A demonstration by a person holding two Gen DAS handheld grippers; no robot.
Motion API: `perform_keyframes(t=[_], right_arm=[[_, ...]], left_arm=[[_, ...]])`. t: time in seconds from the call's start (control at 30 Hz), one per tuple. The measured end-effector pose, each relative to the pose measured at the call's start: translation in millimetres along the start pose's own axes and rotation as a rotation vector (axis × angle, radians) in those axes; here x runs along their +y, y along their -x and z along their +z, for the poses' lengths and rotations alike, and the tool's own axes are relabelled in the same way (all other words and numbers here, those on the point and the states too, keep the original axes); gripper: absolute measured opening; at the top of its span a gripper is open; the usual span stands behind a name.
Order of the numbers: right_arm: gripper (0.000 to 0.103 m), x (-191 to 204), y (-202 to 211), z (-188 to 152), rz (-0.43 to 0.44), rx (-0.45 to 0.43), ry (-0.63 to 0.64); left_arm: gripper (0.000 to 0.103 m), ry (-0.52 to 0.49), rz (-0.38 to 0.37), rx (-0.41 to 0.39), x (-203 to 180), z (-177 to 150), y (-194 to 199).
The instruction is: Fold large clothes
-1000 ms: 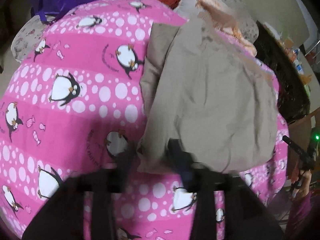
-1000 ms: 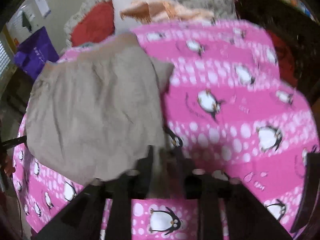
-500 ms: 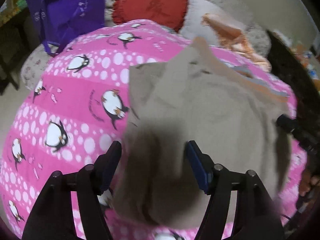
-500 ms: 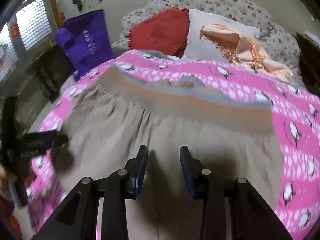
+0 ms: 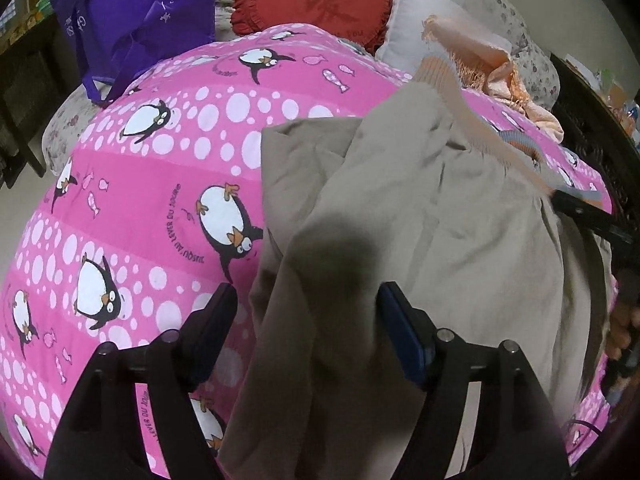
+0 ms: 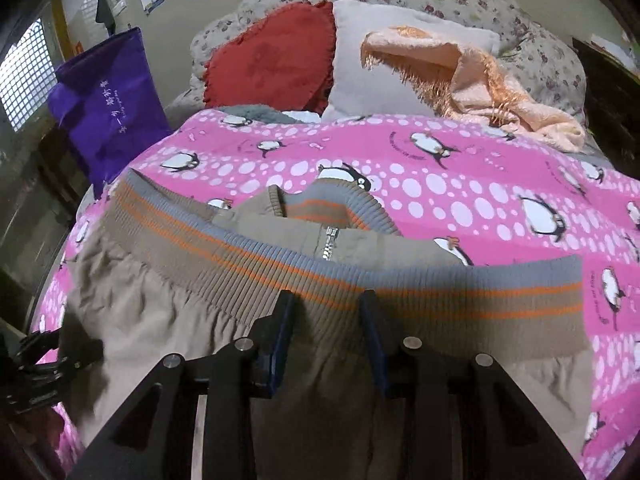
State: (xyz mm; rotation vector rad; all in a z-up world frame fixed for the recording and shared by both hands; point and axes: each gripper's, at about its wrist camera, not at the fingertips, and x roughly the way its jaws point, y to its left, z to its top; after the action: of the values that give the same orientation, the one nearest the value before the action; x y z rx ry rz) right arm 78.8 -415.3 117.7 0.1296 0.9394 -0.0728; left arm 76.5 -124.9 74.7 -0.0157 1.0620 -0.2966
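Observation:
A beige zip-up jacket (image 5: 420, 240) lies folded over on the pink penguin bedspread (image 5: 140, 200). Its grey, tan and orange ribbed hem (image 6: 440, 292) runs across the right wrist view, above the zipper (image 6: 328, 244) and collar. My right gripper (image 6: 326, 308) is shut on that hem, with cloth bunched between its pads. It also shows at the right edge of the left wrist view (image 5: 588, 220). My left gripper (image 5: 306, 304) hovers over the jacket's near left edge. Its jaws are opening, and the cloth between them lies untouched. The left gripper (image 6: 40, 360) also shows low on the left.
At the head of the bed are a red cushion (image 6: 272, 60) and a white pillow with a peach fringed cloth (image 6: 460, 68) on it. A purple bag (image 5: 132, 12) stands beside the bed at the far left. Dark furniture (image 5: 592, 128) flanks the right side.
My right gripper has carried the hem across the jacket, laying it over itself. My left gripper has let go of the jacket's edge, opened wider and swung over the cloth.

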Motion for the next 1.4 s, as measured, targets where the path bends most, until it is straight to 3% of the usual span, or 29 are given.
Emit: perform_keyframes(t=[0.1, 0.2, 0.27, 0.4, 0.5, 0.63, 0.67, 0.77, 0.8, 0.87, 1.17, 1.33, 1.4], right_arm=[[0.042, 2.5, 27.6, -10.3, 0.025, -0.009, 0.006], [0.043, 6.5, 50.2, -27.7, 0.072, -0.015, 0.036], [0.043, 9.9, 57.7, -42.5, 0.055, -0.003, 0.071], [0.041, 2.2, 32.0, -67.7, -0.043, 0.075, 0.080], [0.041, -10.3, 9.9, -71.8, -0.030, 0.118, 0.015], [0.043, -10.2, 28.6, -65.4, -0.008, 0.087, -0.021], [0.046, -9.6, 38.3, -64.2, -0.008, 0.071, -0.021], [0.068, -6.5, 62.1, -66.1, -0.019, 0.025, 0.002], [0.070, -6.2, 68.1, -68.8, -0.020, 0.013, 0.008], [0.071, -6.6, 78.9, -76.1, -0.011, -0.004, 0.016], [0.071, -29.8, 84.6, -112.0, 0.067, 0.004, -0.097], [0.069, -31.3, 69.3, -100.0, -0.036, 0.037, -0.049], [0.069, -35.0, 70.8, -101.4, -0.038, 0.032, -0.058]], left_arm=[[0.073, 0.000, 0.000, 0.001, -0.4, 0.0, -0.1], [0.073, 0.006, -0.002, 0.001, 0.5, -0.2, -0.2], [0.073, 0.006, -0.002, 0.001, 0.3, -1.1, 0.1], [0.073, 0.023, -0.013, 0.011, 1.0, -1.9, -0.2], [0.075, 0.041, -0.026, 0.025, 2.9, -2.7, 0.0], [0.075, 0.060, -0.066, 0.043, 8.5, -5.5, 4.5], [0.076, 0.071, -0.092, 0.050, 12.0, -6.8, 6.5], [0.083, 0.110, -0.162, 0.044, 26.2, -13.2, 13.0], [0.084, 0.131, -0.192, 0.040, 32.2, -15.1, 14.4], [0.086, 0.171, -0.237, 0.043, 42.4, -16.7, 13.5], [0.086, 0.165, -0.254, 0.039, 39.8, -4.0, -3.9], [0.086, 0.160, -0.246, 0.061, 31.9, 7.8, -21.4], [0.088, 0.153, -0.241, 0.056, 30.5, 9.8, -25.5]])
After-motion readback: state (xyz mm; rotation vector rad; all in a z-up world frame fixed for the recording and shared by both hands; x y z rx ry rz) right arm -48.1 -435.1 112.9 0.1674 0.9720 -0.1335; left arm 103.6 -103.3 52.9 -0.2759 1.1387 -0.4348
